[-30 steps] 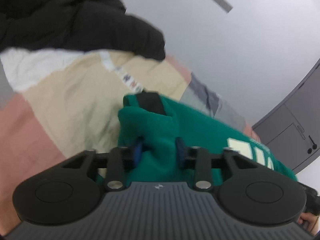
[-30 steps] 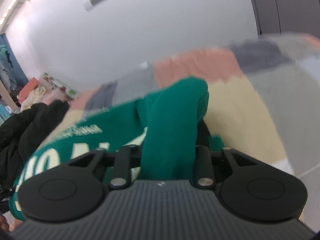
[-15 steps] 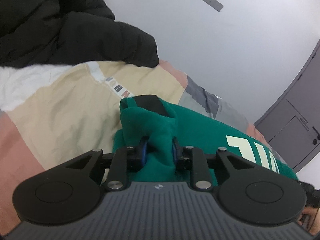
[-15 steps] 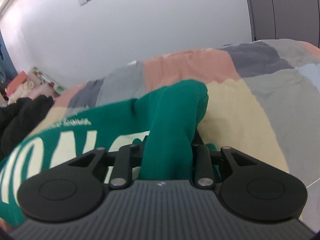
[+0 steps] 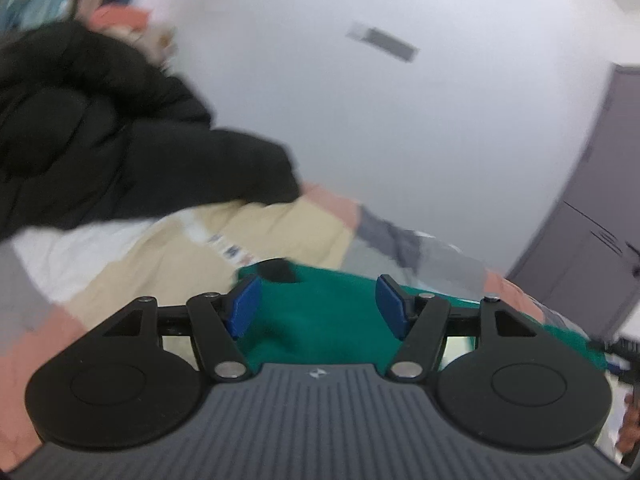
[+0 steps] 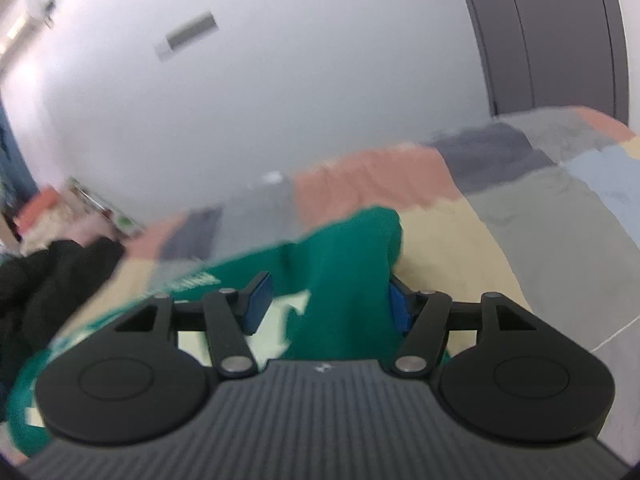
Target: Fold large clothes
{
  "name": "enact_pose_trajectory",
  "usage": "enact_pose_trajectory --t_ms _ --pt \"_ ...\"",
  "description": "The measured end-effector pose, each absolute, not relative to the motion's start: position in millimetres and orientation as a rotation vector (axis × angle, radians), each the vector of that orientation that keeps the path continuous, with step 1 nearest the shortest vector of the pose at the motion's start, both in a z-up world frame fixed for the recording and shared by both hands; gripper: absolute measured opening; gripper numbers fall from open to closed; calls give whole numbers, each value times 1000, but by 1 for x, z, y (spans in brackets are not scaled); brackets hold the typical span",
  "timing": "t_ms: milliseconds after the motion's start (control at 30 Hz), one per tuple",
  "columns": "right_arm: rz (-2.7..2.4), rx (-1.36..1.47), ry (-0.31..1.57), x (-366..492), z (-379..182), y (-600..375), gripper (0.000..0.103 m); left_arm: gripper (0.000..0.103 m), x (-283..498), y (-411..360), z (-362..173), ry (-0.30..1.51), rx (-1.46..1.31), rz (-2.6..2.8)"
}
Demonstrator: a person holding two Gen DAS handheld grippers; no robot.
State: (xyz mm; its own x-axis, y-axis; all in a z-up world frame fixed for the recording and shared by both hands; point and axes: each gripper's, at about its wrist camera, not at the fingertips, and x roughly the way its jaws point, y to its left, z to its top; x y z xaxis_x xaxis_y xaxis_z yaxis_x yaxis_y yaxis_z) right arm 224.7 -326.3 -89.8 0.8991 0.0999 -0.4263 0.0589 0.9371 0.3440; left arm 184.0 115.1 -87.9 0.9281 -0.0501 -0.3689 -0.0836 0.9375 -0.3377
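On the patchwork bed, the bunched green sweatshirt lies between both wide-open tongs, ungripped.

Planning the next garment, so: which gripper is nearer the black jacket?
Left. The black jacket lies just ahead-left of the left gripper; from the right gripper it sits far off left, beyond the green sweatshirt.

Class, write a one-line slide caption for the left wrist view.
Open left gripper over a green sweatshirt on a patchwork bedspread, black jacket behind.
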Motion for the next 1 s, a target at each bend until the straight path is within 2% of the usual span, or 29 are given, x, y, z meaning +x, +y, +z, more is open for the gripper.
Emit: enact_pose_trajectory --t_ms 333,567,833,1000 --pt "57 162 319 195 -69 -278 63 69 190 57 -107 462 -210 -88" --pt "-21 185 202 184 -54 -296 63 69 204 51 -122 510 -181 -74" --pt "229 148 354 206 -76 -259 63 69 208 50 -129 539 -172 -70" --pt "333 46 506 226 -107 -217 61 69 212 51 -134 558 -186 -71"
